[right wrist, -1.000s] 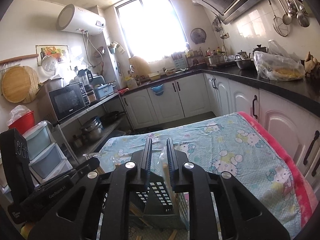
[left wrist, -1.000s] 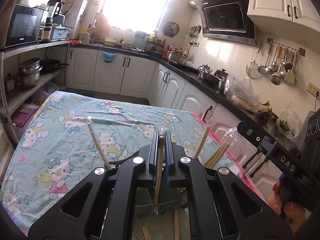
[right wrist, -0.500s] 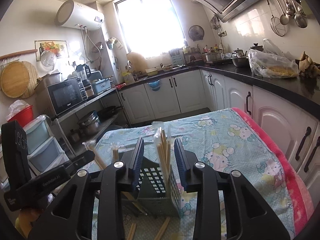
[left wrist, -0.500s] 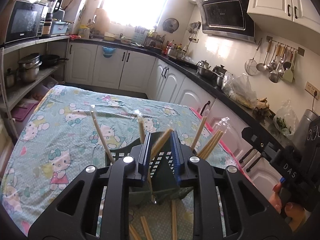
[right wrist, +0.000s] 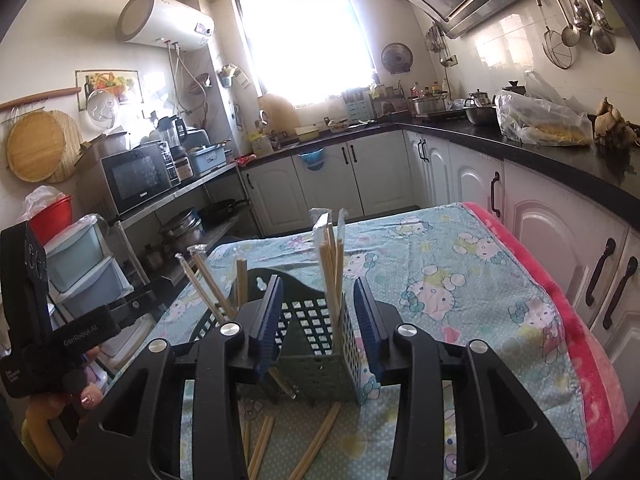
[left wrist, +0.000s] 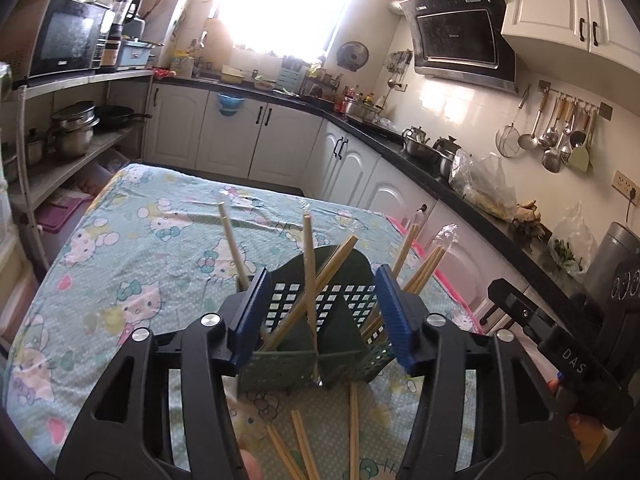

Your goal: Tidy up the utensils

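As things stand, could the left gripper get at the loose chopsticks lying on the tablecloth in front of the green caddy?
Probably yes. The left gripper, whose jaws have just been opening, holds nothing, and the loose chopsticks lie uncovered on the tablecloth, on the near side of the green caddy. It would have to dip down and back.

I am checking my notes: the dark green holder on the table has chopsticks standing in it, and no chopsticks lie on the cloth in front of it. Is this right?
Not fully. The holder does hold chopsticks, but loose chopsticks lie on the cloth before it, as the left wrist view shows.
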Tool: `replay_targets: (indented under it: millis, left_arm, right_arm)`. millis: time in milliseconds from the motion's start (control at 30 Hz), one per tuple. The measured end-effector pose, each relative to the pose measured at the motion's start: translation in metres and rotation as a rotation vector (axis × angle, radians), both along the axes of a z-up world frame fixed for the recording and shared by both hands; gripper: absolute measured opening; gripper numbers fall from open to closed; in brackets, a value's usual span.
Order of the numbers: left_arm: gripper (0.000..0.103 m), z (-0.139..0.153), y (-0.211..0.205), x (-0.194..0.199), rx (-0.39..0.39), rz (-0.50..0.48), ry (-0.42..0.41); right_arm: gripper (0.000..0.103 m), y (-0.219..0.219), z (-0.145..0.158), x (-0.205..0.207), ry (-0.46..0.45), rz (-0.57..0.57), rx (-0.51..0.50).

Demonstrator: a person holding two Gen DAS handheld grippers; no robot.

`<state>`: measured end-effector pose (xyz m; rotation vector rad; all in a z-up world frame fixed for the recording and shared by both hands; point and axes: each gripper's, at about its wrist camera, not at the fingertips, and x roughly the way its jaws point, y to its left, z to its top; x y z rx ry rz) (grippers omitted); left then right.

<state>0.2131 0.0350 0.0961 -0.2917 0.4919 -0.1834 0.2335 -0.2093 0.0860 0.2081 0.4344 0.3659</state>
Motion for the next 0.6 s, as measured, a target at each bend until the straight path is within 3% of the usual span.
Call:
replay_targets:
  millis: [167,333,600]
  left_arm:
    - [0.062,-0.002,0.007,-0.012,-0.018,0.012,0.005]
    - [0.081,-0.004,0.015,-0.025,-0.035,0.025,-0.001]
    - [0.091,-0.012,0.025,-0.040,-0.032,0.047,0.014]
  right_arm:
    - [0.039,0.002,-0.002,-0.010,0.003,0.017,-0.007]
    - [0.042,0.004,-0.005,-0.018,0.009,0.033,-0.018]
    - [0.045,0.006,-0.010,-0.028,0.024,0.051,-0.031]
